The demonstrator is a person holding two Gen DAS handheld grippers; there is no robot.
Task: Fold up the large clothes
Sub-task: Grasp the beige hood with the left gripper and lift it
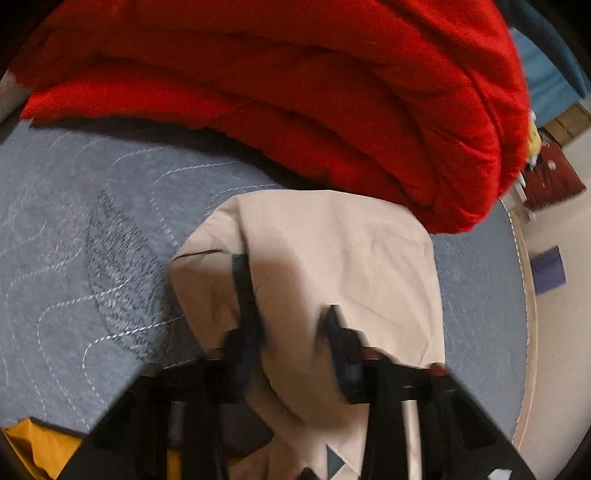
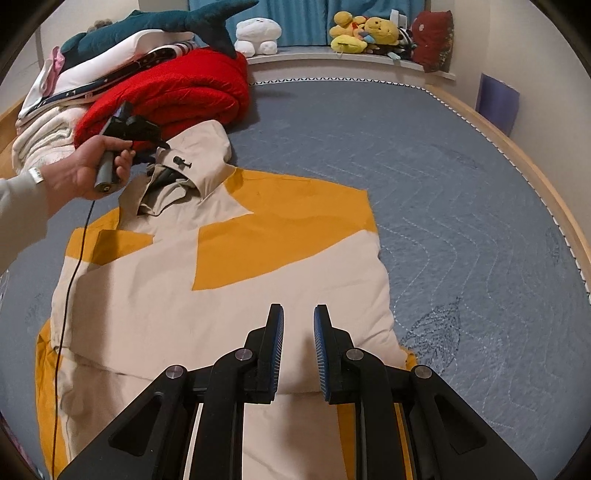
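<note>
Left gripper grips the beige-and-yellow jacket by its hood, at 11 o'clock in the right view. Right gripper hovers above the jacket at 6 o'clock, fingers narrowly parted, empty. No legible writing found.

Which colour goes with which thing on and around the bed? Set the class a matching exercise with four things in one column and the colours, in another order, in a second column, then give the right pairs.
Things:
1. folded quilt
2. bed cover
3. plush shark
4. jacket hood

Colours:
A. beige
B. dark teal
C. red
D. grey-blue

Right pairs: 1-C, 2-D, 3-B, 4-A
</note>
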